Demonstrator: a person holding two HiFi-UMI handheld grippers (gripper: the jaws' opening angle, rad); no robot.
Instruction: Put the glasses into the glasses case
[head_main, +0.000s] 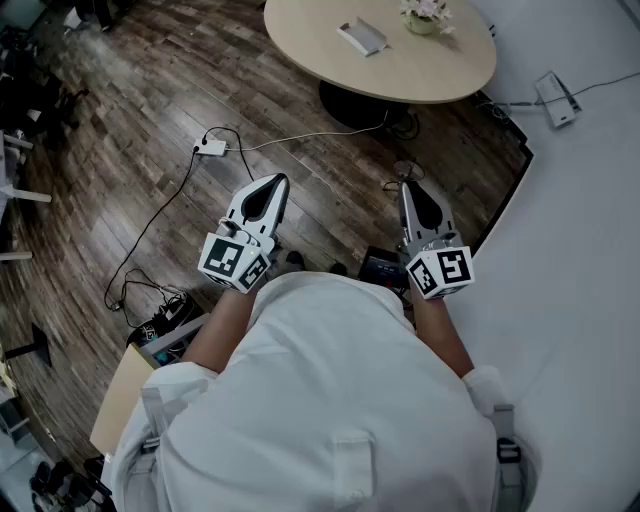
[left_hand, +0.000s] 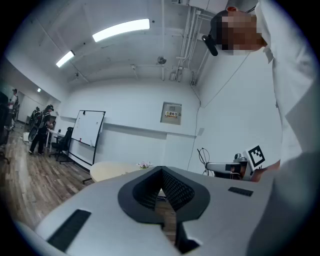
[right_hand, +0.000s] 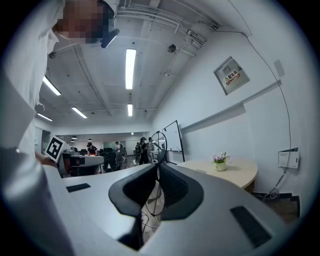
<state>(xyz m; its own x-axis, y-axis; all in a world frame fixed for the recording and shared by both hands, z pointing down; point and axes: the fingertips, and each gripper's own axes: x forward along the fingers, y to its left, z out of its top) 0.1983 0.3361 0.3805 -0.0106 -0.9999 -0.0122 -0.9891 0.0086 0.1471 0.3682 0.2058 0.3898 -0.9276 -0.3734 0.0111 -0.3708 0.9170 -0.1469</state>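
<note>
Gripping nothing, left gripper (head_main: 272, 186) and right gripper (head_main: 407, 191) have jaws together, far from the pale tabletop box (head_main: 362, 37).

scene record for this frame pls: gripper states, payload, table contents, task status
left gripper: jaws together, nothing between them
right gripper: jaws together, nothing between them
position: both held above the wood floor, short of the round table
on table: flower pot; flat light object, too small to identify
glasses: not visible in any view
task status: not started, judging by the empty grippers
</note>
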